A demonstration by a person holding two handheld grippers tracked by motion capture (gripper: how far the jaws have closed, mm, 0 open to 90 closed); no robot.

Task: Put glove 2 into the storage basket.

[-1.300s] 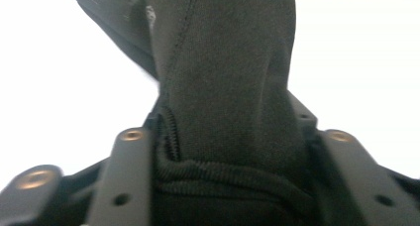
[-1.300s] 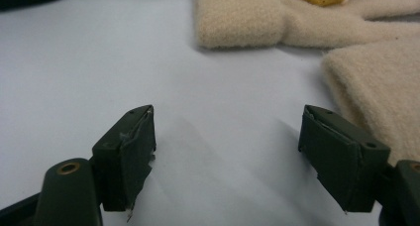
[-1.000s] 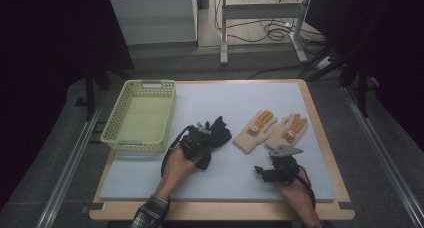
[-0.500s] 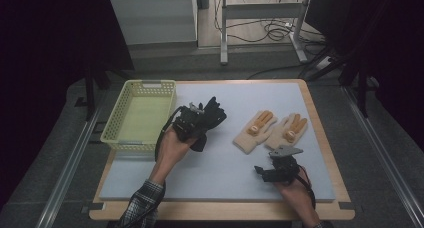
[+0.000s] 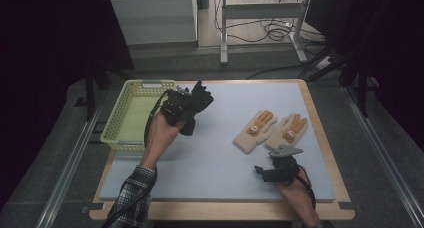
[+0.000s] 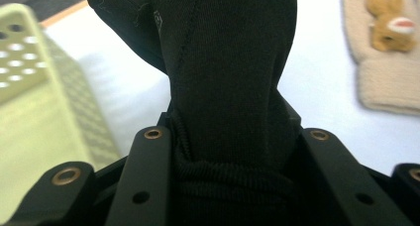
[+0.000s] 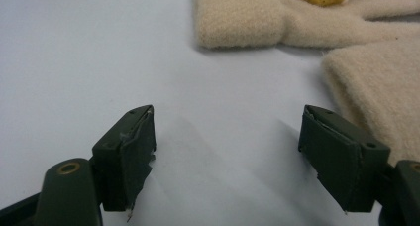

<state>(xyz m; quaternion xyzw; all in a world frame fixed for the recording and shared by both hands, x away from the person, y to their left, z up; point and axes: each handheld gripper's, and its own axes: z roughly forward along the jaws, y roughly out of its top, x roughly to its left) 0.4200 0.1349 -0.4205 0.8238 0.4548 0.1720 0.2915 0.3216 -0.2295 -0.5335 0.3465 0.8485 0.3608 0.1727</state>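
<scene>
Left gripper (image 5: 192, 100) lifted with black glove (image 5: 200, 95), carried toward yellow basket (image 5: 116, 133)

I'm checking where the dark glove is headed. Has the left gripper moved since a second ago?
Yes. The left gripper, shut on the black glove, has moved up the high view and leftward, toward the yellow basket.

Black glove (image 6: 223, 87): thin matt knit cloth, stitched seam, ribbed cuff. 2 cream gloves (image 5: 270, 130) right of it: fuzzy, coarse wool-like knit with orange plush patches. Basket (image 5: 117, 130) left of the black glove: pale yellow-green plastic, perforated walls, slight sheen. Mat (image 5: 215, 158) under the black glove: smooth matt light-blue sheet, probably foam, on a wood-edged table (image 5: 320, 138). Right gripper (image 7: 228, 151) jaws: matt dark plastic, brass-look rivets, pads wrapped in scuffed tape.
</scene>
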